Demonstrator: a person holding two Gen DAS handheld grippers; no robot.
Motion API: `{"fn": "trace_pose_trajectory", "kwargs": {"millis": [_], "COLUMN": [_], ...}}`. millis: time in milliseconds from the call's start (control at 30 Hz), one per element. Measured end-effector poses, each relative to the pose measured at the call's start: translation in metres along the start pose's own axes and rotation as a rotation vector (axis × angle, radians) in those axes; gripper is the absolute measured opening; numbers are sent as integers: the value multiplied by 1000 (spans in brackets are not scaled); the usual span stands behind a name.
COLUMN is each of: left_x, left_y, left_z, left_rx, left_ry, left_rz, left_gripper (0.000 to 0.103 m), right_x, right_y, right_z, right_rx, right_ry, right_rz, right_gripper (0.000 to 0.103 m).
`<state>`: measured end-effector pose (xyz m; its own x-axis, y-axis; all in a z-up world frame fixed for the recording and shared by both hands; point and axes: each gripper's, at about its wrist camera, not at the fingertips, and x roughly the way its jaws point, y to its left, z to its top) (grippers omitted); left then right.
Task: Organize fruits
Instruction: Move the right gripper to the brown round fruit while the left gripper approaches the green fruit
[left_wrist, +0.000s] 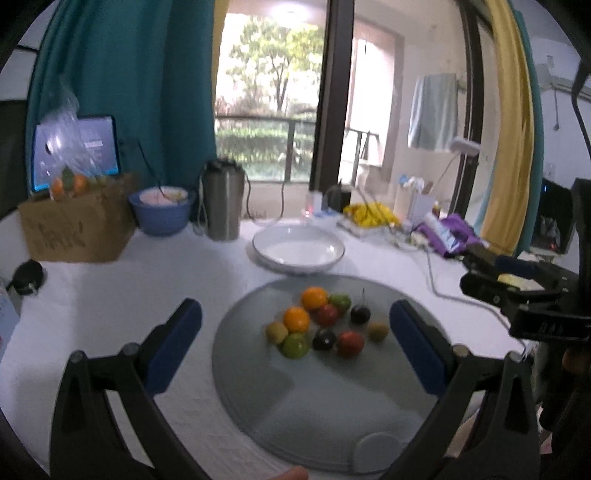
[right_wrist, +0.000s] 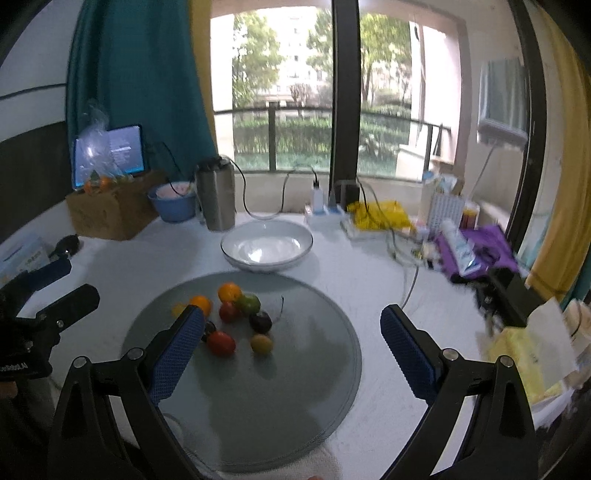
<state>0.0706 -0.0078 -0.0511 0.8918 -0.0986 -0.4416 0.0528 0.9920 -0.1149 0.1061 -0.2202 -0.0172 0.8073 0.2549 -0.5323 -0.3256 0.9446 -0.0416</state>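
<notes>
Several small fruits lie clustered on a round grey glass disc (left_wrist: 317, 398), (right_wrist: 295, 369): two oranges (left_wrist: 296, 319), (right_wrist: 229, 291), red ones (left_wrist: 350, 343), (right_wrist: 221, 343), green ones (left_wrist: 294, 345), (right_wrist: 249, 303), dark ones (left_wrist: 360, 314), (right_wrist: 260, 321) and yellowish ones (left_wrist: 377, 331), (right_wrist: 262, 344). An empty white bowl (left_wrist: 298, 248), (right_wrist: 266, 245) stands just behind the disc. My left gripper (left_wrist: 295, 325) is open above the fruits. My right gripper (right_wrist: 291, 332) is open above the disc, its left finger (right_wrist: 177, 350) hiding some fruits.
At the back stand a cardboard box (left_wrist: 74, 229) with bagged fruit, a blue bowl (left_wrist: 162, 212), a steel tumbler (left_wrist: 223, 199), yellow packets (right_wrist: 380, 214), cables and purple clutter (right_wrist: 476, 251). The right gripper's body (left_wrist: 524, 295) shows at the left view's right edge.
</notes>
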Motion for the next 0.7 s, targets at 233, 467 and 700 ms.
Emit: {"fn": "trace_pose_trajectory", "kwargs": {"millis": [233,467,700], "left_x": [63,94,116], "left_y": [4,3,-1], "left_z": [-23,-33,-35], "left_rx": [-51,-61,-48], "left_ry": [220,316,382], "left_rz": [-30,-43,-45], "left_gripper": [102,99,80], "right_x": [46,84,108], "right_y": [-13,-19,-10], "right_z": [-13,-32,-41], "right_rx": [35,71,60], "right_ry": [94,212,279], "right_rz": [19,69,145], "right_gripper": [98,86,75]}}
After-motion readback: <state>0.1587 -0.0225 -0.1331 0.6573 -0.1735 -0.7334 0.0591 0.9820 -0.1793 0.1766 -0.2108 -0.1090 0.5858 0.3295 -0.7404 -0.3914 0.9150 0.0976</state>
